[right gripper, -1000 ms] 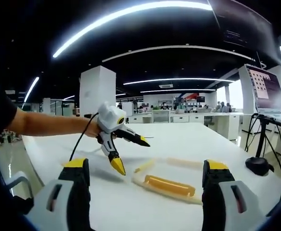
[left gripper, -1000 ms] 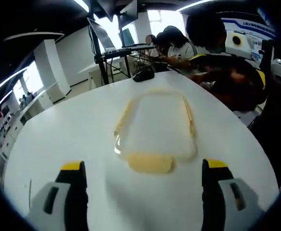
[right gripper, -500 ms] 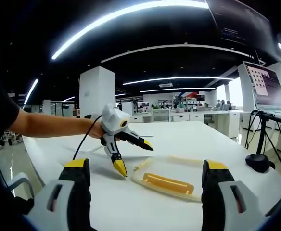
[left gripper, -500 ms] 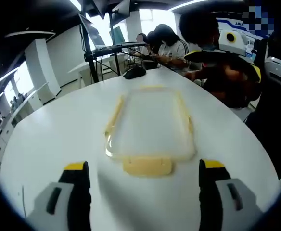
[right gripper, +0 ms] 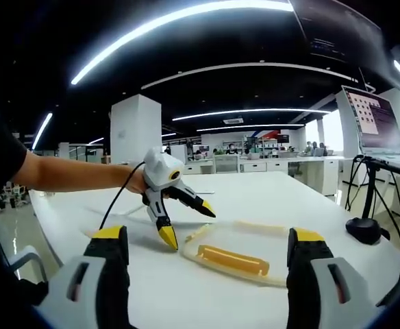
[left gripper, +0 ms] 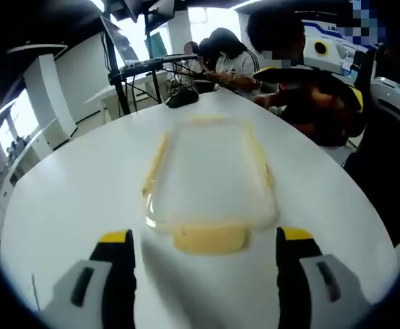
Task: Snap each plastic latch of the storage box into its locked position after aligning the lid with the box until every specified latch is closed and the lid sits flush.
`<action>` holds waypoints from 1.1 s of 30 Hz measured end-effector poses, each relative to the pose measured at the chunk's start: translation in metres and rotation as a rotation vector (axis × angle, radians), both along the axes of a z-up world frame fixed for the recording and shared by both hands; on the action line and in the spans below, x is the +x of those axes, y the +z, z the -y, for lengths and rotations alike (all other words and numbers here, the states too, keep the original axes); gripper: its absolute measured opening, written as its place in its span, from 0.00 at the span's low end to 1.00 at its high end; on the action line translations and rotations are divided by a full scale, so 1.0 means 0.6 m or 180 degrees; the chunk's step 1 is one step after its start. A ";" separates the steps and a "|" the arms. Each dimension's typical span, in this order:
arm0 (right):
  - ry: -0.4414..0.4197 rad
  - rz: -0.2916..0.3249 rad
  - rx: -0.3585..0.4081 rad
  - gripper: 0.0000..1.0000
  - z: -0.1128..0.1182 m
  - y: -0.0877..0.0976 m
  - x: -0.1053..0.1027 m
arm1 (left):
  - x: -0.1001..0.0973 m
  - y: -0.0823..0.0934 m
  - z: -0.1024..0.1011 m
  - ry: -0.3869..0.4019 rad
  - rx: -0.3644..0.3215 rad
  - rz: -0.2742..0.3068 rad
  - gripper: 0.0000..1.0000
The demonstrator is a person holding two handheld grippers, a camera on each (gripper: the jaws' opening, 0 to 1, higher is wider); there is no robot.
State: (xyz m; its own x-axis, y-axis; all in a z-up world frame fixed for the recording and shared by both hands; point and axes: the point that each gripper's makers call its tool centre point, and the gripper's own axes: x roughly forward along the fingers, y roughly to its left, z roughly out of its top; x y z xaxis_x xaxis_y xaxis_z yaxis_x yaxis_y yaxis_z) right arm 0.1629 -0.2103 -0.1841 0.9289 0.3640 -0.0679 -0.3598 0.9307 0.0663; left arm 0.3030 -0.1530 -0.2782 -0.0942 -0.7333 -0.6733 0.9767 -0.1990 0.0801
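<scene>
Storage box (left gripper: 210, 179) on table, just ahead of spread left claw (left gripper: 205, 241).

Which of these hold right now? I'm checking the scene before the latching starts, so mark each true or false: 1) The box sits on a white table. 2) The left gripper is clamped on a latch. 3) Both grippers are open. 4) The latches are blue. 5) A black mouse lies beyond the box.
1) True: the box rests on the white table.
2) False: the left gripper is apart from the near latch, holding nothing.
3) True: the left gripper's jaws are spread, and so are those of the right gripper.
4) False: the latches are yellow.
5) True: the black mouse lies at the far table edge.
</scene>
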 end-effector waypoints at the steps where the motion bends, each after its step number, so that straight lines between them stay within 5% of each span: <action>1: -0.0003 0.0007 -0.0005 0.97 0.001 0.001 0.000 | -0.001 0.000 0.001 -0.0031 0.0010 0.0003 0.84; 19: -0.0094 0.0085 0.0006 0.95 0.029 0.011 0.001 | -0.007 -0.006 0.010 -0.0270 0.0112 -0.0080 0.78; 25: -0.0090 0.0073 0.0034 0.95 0.028 0.008 0.003 | -0.022 -0.012 0.000 -0.0135 0.0186 -0.0270 0.72; 33: -0.0061 0.0088 0.0023 0.95 0.024 0.009 0.002 | -0.025 -0.007 -0.001 -0.0081 0.0076 -0.0270 0.69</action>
State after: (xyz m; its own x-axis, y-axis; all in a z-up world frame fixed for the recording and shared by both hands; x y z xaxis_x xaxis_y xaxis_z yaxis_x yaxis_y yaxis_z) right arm 0.1643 -0.2244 -0.1785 0.9372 0.3464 -0.0397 -0.3436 0.9370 0.0634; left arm 0.2877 -0.1521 -0.2827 -0.1699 -0.7138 -0.6794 0.9744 -0.2247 -0.0076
